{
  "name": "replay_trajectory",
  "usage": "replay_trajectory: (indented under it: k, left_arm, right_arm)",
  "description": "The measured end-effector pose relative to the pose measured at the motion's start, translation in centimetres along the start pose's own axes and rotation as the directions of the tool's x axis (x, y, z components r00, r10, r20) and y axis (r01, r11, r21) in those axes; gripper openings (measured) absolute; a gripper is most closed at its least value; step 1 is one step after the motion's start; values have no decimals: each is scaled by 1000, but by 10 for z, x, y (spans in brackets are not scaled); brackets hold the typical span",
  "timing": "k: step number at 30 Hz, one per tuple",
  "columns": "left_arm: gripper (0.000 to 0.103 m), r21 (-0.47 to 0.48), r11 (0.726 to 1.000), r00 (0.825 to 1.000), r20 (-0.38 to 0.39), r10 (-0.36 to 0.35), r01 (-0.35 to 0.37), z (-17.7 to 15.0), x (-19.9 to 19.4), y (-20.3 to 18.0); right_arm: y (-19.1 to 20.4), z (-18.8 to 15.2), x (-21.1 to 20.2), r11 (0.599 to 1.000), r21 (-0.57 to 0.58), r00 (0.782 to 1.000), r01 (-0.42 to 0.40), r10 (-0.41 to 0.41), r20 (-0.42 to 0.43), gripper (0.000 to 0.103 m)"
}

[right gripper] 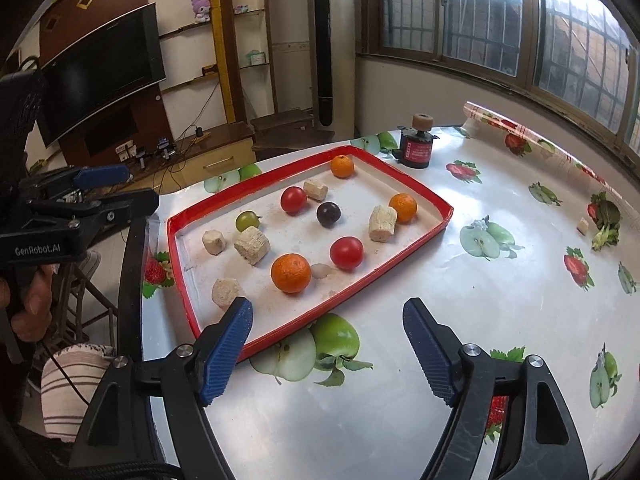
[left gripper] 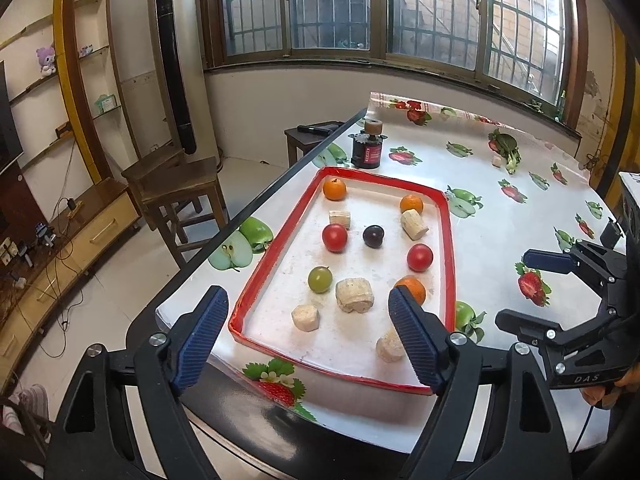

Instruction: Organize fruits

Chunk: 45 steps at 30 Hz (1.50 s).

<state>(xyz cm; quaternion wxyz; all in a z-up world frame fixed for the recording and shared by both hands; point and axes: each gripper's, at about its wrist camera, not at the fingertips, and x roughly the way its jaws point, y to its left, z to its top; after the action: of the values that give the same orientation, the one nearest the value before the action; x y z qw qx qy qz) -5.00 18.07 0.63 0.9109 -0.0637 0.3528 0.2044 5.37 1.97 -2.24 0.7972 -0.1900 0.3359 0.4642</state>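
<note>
Left wrist view: left gripper (left gripper: 308,336) nearest, jaws wide apart and empty over near rim of red tray (left gripper: 280,252) on worktop (left gripper: 520,224). Inside tray, spread out: 3 oranges, 2 tomatoes, green grape (left gripper: 320,279), dark plum (left gripper: 373,236), several pale chunks. Likely backed off to choose a piece.

Right wrist view: right gripper (right gripper: 328,344) nearest, jaws parted, nothing between them, hung above bare worktop beside tray. Nearest orange (right gripper: 291,273) just ahead, probably easiest reach.

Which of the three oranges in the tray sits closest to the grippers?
The near orange, beside the tray's near-right rim next to a red tomato; the other two lie at the far end.
</note>
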Motion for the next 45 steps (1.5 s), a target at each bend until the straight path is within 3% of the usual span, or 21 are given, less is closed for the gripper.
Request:
replay_trajectory:
  k: [9,45]
  left_arm:
    - [83,13,999,999,31,39,-40,0,-8,-2]
    - [83,37,995,996,11,93,-93,-8,-8,-6]
  right_arm:
    - [21,-9,-5,990,-138,1000,-13,14,3,85]
    - [16,-21,-7,988,-152,1000,-13,13,-4,86]
